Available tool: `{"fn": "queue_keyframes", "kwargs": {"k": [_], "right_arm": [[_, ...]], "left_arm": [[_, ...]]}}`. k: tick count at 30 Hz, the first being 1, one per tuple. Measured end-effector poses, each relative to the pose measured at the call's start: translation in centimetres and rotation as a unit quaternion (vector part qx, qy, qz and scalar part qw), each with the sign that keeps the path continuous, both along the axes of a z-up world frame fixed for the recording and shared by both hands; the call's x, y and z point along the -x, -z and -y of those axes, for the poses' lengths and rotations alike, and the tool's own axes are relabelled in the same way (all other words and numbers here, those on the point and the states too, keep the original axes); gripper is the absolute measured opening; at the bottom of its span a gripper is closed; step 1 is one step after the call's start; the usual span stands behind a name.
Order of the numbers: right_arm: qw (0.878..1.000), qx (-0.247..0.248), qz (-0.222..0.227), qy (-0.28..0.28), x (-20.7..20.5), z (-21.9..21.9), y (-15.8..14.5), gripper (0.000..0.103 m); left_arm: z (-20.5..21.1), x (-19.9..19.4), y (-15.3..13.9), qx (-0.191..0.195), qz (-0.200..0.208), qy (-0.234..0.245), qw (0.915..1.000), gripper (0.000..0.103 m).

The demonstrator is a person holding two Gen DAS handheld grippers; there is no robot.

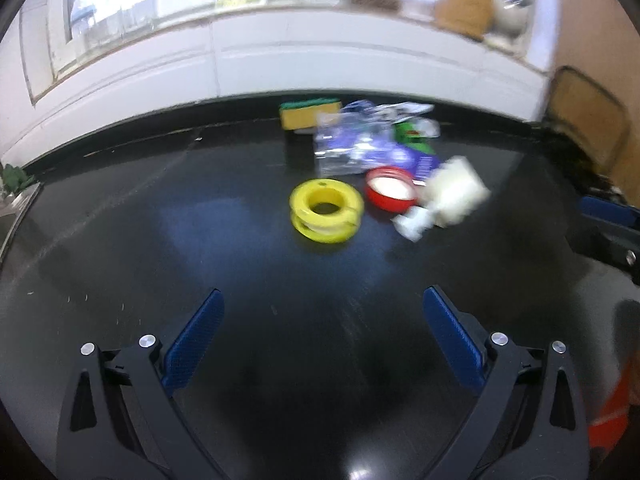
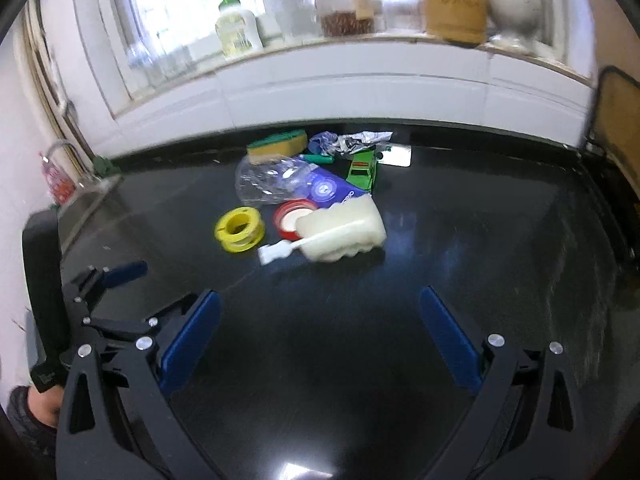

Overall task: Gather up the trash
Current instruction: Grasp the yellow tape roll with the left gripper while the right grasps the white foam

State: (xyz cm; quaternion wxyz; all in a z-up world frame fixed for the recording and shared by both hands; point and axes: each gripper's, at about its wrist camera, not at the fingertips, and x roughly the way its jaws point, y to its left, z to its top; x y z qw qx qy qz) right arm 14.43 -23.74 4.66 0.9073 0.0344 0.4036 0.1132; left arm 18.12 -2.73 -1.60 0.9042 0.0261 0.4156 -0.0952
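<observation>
A pile of items lies on the black counter (image 2: 460, 216): a yellow tape spool (image 1: 326, 212) (image 2: 239, 229), a red lid (image 1: 390, 189) (image 2: 292, 218), a white foam piece (image 1: 456, 192) (image 2: 344, 226), a clear crumpled plastic bag (image 1: 360, 144) (image 2: 276, 178), crumpled foil (image 2: 362, 138), a green toy truck (image 2: 362, 170) and a yellow-green sponge (image 1: 308, 114) (image 2: 276, 144). My left gripper (image 1: 322, 332) is open and empty, short of the spool. My right gripper (image 2: 320, 328) is open and empty, short of the foam. The left gripper also shows at the left of the right wrist view (image 2: 108, 280).
A white tiled wall and a windowsill with bottles (image 2: 236, 28) and a brown bag (image 2: 454, 0) run behind the counter. A sink and tap (image 2: 76, 164) sit at the far left. A dark chair or frame (image 2: 616, 120) stands at the right.
</observation>
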Motion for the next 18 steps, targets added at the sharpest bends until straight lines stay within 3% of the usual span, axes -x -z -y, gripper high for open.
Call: {"fn": "queue_keyframes", "kwargs": {"k": [8,16,17,18], "right_arm": [[0.998,0.03,-0.06,-0.005,-9.6,-1.7,4.6,0.096],[0.996,0.016,-0.093,-0.002,-12.6,-1.2,7.6,0.096],[0.996,0.017,-0.09,-0.005,-12.6,-1.3,7.6,0.094],[0.996,0.019,-0.088,-0.009,-12.5,-1.4,7.6,0.082]], "left_arm": [[0.5,-7.0,2.7,0.0,-0.032,0.002,0.9995,0.096],[0.9,-9.6,3.3,-0.014,-0.033,0.008,0.9993,0.096],[0.9,-9.7,3.3,-0.018,-0.033,0.01,0.9992,0.094],[1.0,-9.7,3.3,-0.023,-0.031,0.012,0.9992,0.085]]}}
